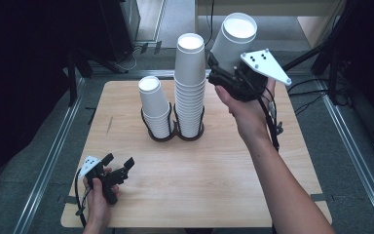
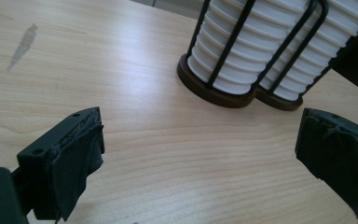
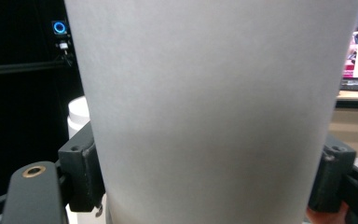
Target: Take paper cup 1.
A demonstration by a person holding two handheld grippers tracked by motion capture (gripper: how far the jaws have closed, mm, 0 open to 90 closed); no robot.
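On the table [image 1: 199, 170], the wire cup holder [image 1: 175, 127] carries two paper-cup stacks. Above and right of it, the right tool [image 1: 224, 73] clamps a white paper cup [image 1: 233, 41]. Near the holder's front, the left tool [image 1: 119, 163] rests wide open, empty.

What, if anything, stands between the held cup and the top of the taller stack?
Nothing visible. The right tongs hold the cup in the air, up and right of the taller stack; open space lies between them.

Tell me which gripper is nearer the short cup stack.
Left. The left gripper hovers low in front of the short stack, jaws open; the right gripper is raised beyond the tall stack, holding a cup.
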